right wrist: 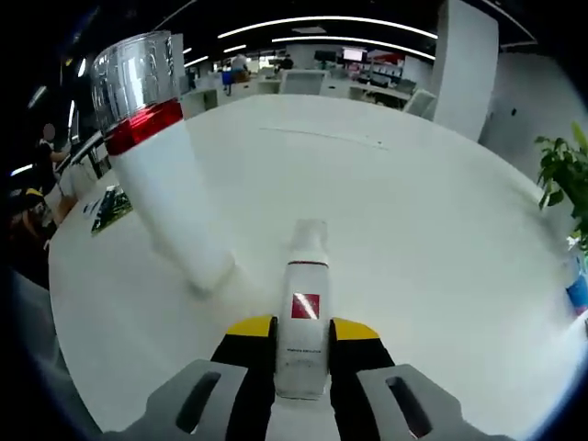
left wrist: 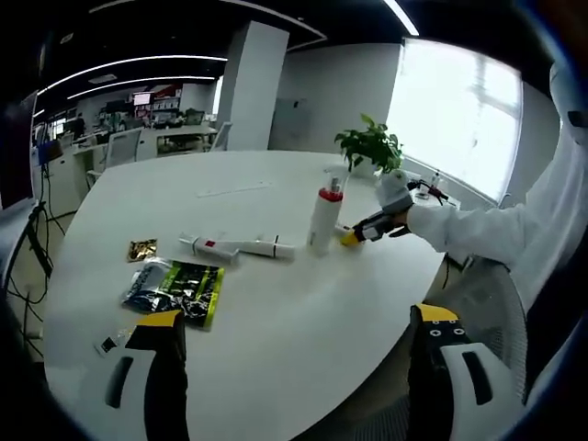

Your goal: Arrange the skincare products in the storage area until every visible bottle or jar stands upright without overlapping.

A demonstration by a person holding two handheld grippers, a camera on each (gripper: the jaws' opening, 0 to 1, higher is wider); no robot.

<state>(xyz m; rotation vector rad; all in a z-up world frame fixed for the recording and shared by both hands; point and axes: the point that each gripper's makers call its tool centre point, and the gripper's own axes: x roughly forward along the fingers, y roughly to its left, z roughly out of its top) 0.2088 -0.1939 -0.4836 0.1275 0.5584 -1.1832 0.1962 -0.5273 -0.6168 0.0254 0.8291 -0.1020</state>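
A tall white bottle [left wrist: 323, 216] with a red band and a clear cap stands upright at mid-table; it looms at the upper left of the right gripper view [right wrist: 161, 156]. Two white tubes [left wrist: 209, 248] [left wrist: 262, 246] lie flat to its left. My right gripper [right wrist: 303, 335] is shut on a small white bottle [right wrist: 303, 312] with a red square label, which points forward along the jaws, low over the table. A gloved hand holds that gripper [left wrist: 354, 234] just right of the tall bottle's base. My left gripper [left wrist: 299, 335] hangs open over the near table edge, holding nothing.
Green and black sachets [left wrist: 184, 287] and a small gold packet [left wrist: 141, 249] lie on the white round table [left wrist: 276, 184] left of the tubes. A potted plant [left wrist: 370, 145] stands at the far right edge. A person's white sleeve [left wrist: 496, 230] reaches in from the right.
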